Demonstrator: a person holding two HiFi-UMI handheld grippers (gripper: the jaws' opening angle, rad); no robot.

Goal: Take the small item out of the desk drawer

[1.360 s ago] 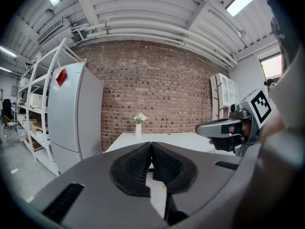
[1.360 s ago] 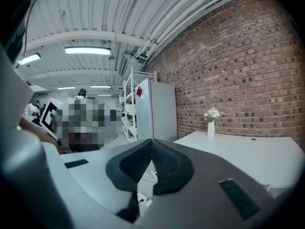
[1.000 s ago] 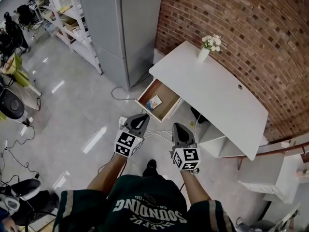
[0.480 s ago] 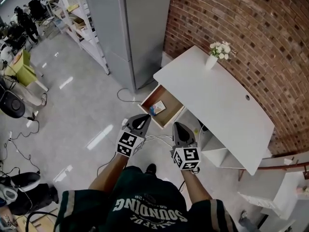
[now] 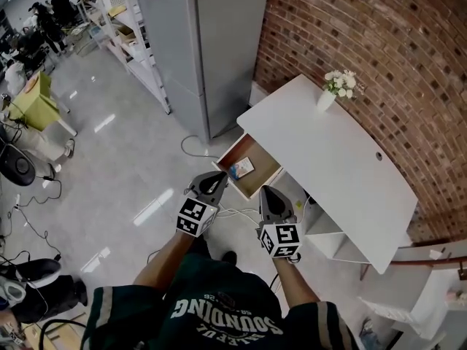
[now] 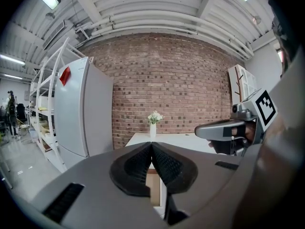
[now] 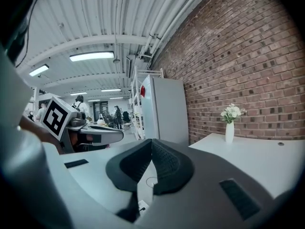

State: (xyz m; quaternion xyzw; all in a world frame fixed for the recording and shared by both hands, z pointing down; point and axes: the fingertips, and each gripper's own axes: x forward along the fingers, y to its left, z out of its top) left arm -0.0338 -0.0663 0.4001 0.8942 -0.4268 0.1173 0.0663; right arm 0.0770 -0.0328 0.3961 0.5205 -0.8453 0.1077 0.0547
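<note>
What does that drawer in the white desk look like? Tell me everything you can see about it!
The drawer is pulled out and open, sticking out from under one end of the white desk. It is a shallow box that sits level. Inside it is brown, like wood, and its rim is pale. One small item, flat with some blue on it, lies on the bottom toward the front. Nothing else shows inside the drawer.
</note>
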